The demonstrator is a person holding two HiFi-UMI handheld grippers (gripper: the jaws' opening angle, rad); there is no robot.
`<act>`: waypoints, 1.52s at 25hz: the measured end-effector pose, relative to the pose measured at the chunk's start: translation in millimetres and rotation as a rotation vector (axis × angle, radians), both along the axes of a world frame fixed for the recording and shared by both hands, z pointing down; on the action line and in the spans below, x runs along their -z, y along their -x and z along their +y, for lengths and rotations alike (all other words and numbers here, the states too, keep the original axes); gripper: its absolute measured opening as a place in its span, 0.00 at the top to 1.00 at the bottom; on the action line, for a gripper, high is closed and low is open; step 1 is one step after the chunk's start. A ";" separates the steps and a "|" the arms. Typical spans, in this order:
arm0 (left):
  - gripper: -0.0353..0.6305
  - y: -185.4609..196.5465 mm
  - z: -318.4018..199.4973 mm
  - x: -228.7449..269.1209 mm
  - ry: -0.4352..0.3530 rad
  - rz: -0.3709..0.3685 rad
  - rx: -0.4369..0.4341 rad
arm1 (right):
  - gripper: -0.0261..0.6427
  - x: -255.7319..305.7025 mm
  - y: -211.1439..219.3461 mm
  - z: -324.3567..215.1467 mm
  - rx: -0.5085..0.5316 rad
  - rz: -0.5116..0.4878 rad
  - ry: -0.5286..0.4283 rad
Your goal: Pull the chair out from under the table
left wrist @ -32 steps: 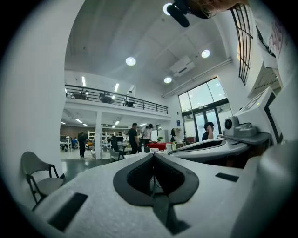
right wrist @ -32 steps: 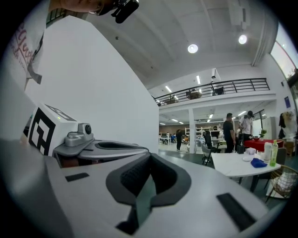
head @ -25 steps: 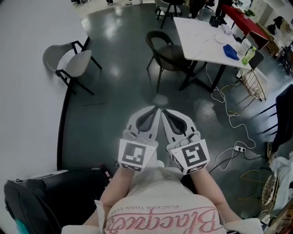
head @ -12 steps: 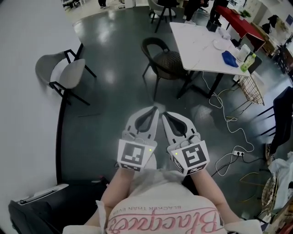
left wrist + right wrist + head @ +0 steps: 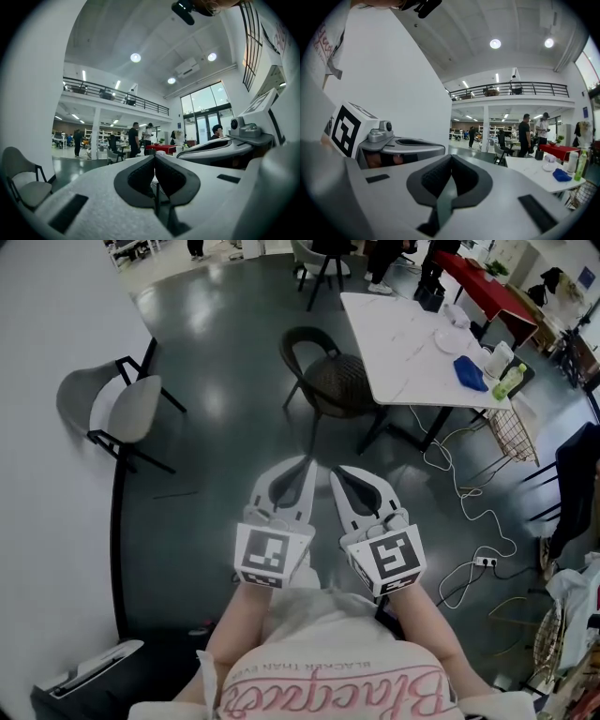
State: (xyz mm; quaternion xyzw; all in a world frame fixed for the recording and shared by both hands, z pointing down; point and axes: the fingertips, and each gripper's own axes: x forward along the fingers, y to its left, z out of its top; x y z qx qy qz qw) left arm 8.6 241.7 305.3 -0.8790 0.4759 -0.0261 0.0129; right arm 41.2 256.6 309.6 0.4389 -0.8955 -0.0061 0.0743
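Chair at table edge; left tongs, right tongs both clenched, empty, side by side, well short of it.

Shirt, seen upside down: small capitals "BLACKER THAN EVE…"; large pink script beneath, roughly "Blacque…", ending unclear.

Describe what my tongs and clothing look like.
The left tongs and right tongs are pale grey shells with dark inner pads; each bears a white cube with a black square marker. The shirt is light with pink lettering.
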 end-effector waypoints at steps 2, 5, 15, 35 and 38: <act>0.94 1.5 -14.4 0.9 -0.003 -0.007 -0.014 | 0.96 -2.4 1.3 -14.4 -0.011 -0.025 0.022; 0.94 6.0 -34.8 -2.8 0.002 -0.017 -0.037 | 0.96 -7.5 5.9 -35.5 -0.037 -0.051 0.043; 0.94 26.6 -85.0 -12.5 0.015 -0.009 -0.063 | 0.96 -17.2 23.3 -80.2 -0.084 -0.061 0.058; 0.94 11.4 -208.7 -37.1 0.065 -0.002 -0.038 | 0.96 -41.3 5.8 -203.9 -0.077 -0.063 0.096; 0.94 10.8 -242.8 -39.7 0.073 -0.006 -0.020 | 0.96 -39.8 4.1 -241.8 -0.060 -0.066 0.091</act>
